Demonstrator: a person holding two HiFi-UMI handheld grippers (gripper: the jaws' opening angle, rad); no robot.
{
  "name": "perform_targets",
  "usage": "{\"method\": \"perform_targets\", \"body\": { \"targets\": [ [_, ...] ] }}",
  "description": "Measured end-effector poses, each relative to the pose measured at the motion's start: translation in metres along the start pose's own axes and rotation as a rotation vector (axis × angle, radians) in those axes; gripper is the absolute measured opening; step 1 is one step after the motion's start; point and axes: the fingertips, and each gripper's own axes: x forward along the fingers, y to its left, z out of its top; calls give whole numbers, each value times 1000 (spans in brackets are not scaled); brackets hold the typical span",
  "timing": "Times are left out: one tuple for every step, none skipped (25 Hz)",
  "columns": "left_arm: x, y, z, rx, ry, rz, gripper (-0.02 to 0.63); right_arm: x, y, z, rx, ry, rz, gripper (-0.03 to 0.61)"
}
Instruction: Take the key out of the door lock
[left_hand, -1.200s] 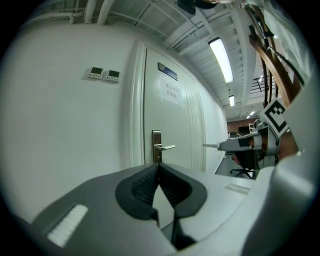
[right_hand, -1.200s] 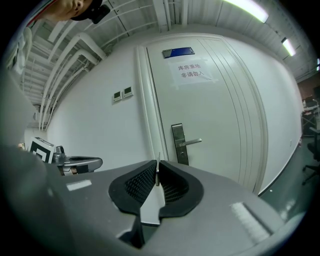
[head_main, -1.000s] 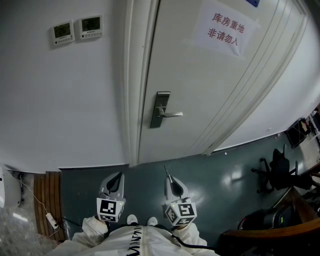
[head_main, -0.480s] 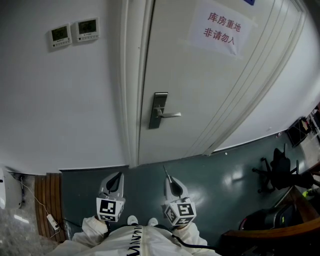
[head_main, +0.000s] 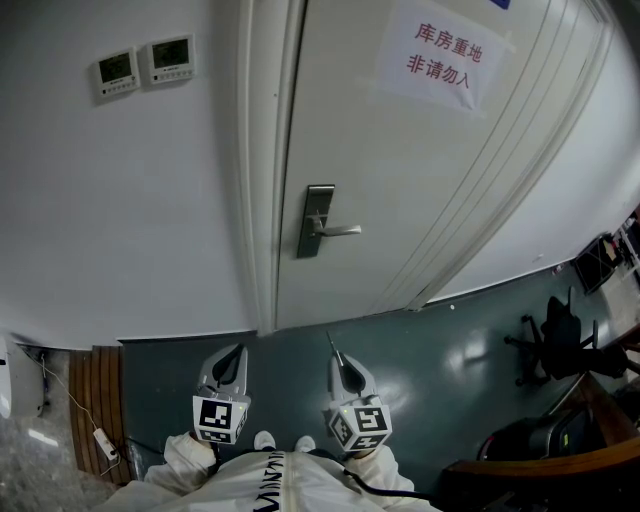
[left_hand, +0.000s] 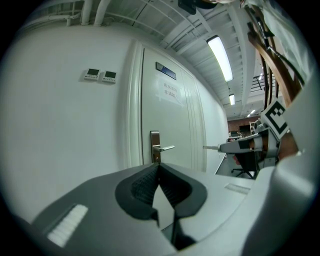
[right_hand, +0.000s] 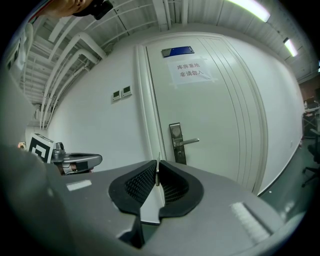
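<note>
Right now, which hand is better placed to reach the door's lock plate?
Left, probably. The right gripper sits more squarely below the lock plate, but its fingers pinch a thin metal blade, perhaps the key. The left gripper has shut, empty fingers.

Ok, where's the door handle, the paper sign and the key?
door handle (head_main: 342, 230), head view, middle of the lever
paper sign (head_main: 440, 55), head view, middle of the sheet
key (right_hand: 158, 167), right gripper view, on its thin edge

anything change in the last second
Nothing taken hold of or let go. Only the head view drifted, so the door handle sits slightly further left. The left gripper stays shut and empty, the right gripper stays clamped on a thin metal piece.
</note>
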Motion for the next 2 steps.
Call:
{"method": "perform_targets", "body": {
  "targets": [
    [1, 0, 0, -1, 1, -2, -2, 0, 0, 0, 0, 1, 0, 23],
    [1, -1, -1, -1, 2, -4, -2, 1, -1, 0, 0, 2, 0, 23]
  ]
}}
